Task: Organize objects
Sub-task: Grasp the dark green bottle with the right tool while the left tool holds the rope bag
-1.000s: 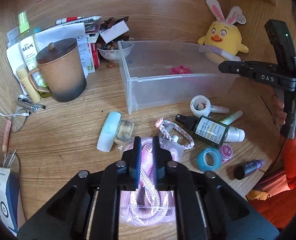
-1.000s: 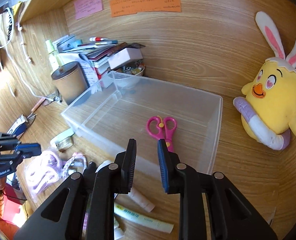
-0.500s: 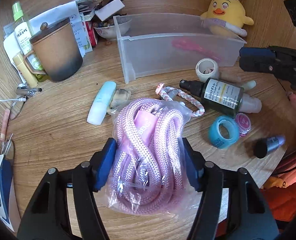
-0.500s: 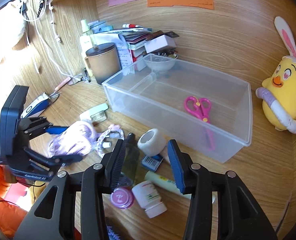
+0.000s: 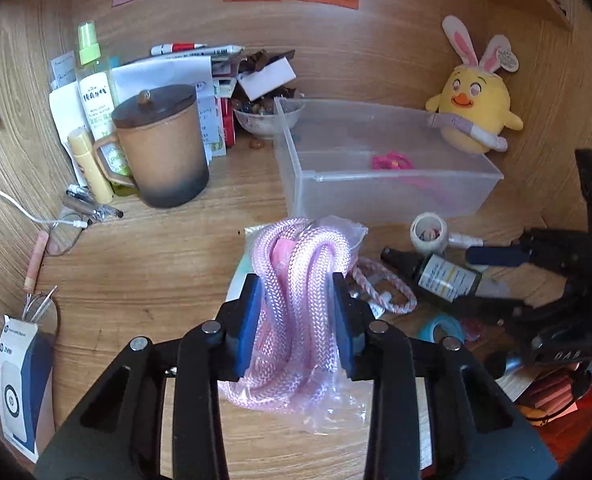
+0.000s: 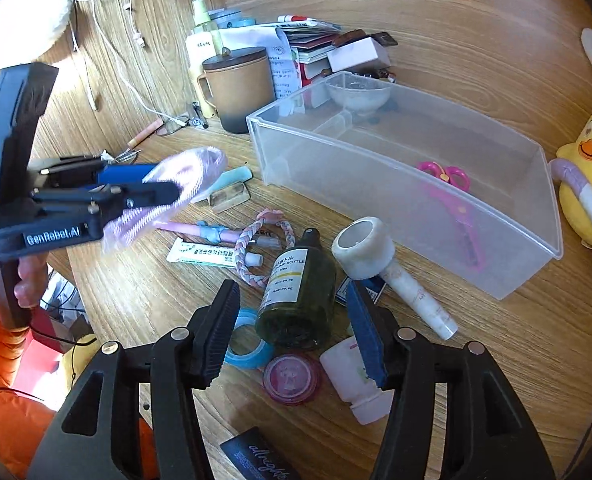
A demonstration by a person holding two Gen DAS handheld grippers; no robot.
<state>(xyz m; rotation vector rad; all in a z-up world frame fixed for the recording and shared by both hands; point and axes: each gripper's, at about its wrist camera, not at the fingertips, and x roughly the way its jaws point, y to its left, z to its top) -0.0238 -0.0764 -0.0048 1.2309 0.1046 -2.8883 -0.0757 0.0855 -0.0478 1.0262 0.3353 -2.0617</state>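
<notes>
A coil of pink rope in a clear plastic bag sits between the blue pads of my left gripper. Its jaws are closing and the pads press on the rope. In the right wrist view that gripper holds the bag above the desk. My right gripper hovers low over a dark green pump bottle lying on the desk. Its jaws are opening, with the bottle between them and untouched. The clear plastic bin behind holds pink scissors.
Around the bottle lie a braided bracelet, a white tape roll, a blue tape ring, a pink pot and a white bottle. A brown lidded mug stands left of the bin, a yellow plush chick right of it.
My left gripper opened wide around the bagged rope, then closed on it and raised it. My right gripper came down from over the bin to the clutter and spread around the green bottle.
</notes>
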